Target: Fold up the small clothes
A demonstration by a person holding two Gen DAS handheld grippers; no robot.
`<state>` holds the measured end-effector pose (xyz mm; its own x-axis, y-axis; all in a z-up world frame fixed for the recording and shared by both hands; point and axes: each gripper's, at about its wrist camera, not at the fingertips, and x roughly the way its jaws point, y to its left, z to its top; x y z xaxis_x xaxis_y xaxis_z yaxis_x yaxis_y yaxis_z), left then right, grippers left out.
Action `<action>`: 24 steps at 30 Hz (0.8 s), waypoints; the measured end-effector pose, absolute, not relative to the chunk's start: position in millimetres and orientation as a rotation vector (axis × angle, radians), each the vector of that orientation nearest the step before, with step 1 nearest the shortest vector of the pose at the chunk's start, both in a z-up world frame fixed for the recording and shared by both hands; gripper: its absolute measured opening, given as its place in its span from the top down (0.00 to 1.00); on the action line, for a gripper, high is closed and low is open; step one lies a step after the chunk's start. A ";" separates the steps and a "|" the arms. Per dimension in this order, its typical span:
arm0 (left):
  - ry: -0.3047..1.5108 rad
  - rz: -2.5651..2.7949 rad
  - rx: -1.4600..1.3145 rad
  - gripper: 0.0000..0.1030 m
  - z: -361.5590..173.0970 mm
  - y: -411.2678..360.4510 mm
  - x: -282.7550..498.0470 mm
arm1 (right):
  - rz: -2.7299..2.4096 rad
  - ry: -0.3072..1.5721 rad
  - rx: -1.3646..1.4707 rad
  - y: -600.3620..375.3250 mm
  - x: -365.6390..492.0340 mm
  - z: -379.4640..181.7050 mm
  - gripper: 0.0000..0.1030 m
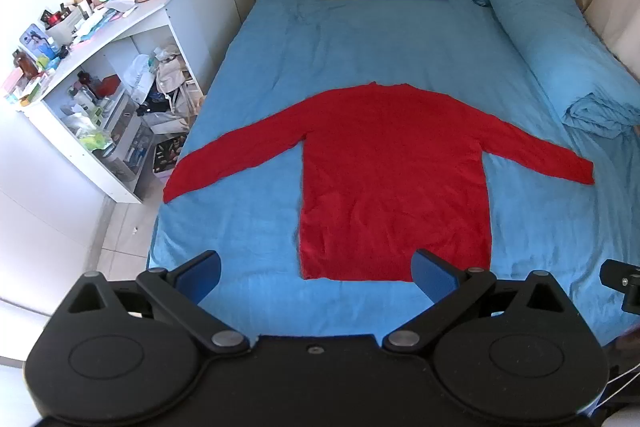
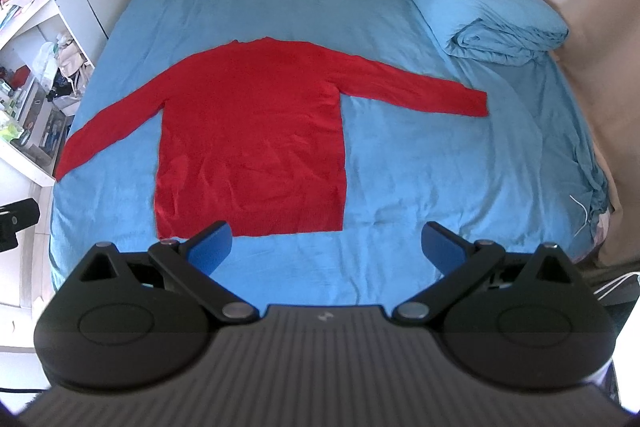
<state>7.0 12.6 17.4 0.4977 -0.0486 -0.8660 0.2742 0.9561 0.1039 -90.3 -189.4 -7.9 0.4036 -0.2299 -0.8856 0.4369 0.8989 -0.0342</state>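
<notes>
— While your left gripper and right gripper hover, how do the jaws stand?
— Both spread wide, holding nothing. Your red sweater lies flat on the bed, sleeves outstretched.

black tool, blue pads
</notes>
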 end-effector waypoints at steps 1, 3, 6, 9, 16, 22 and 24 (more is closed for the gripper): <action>1.035 -0.198 0.240 0.00 17.3 13.2 8.8 | -0.424 1.077 0.216 -189.4 -90.0 -7.6 0.00; 1.035 -0.197 0.246 0.00 16.8 12.8 8.2 | -0.425 1.077 0.216 -189.0 -89.6 -7.6 0.00; 1.035 -0.197 0.250 0.00 15.6 11.9 6.8 | -0.421 1.077 0.215 -189.1 -90.2 -7.5 0.00; 1.034 -0.196 0.249 0.00 15.6 11.9 6.8 | -0.416 1.077 0.213 -189.3 -91.4 -7.2 0.00; 1.032 -0.190 0.245 0.00 15.4 12.0 3.4 | -0.403 1.077 0.206 -188.3 -91.9 -6.8 0.00; 1.027 -0.184 0.246 0.00 14.9 11.1 -2.4 | -0.396 1.075 0.204 -188.0 -92.9 -7.2 0.00; 1.027 -0.183 0.245 0.00 14.5 10.8 -3.1 | -0.395 1.075 0.203 -188.1 -93.0 -7.1 0.00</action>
<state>-3.1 10.8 14.5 0.5060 -0.0358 -0.8618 0.2643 0.9575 0.1154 -93.0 -188.1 -7.1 0.4150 -0.2148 -0.8841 0.4092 0.9120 -0.0295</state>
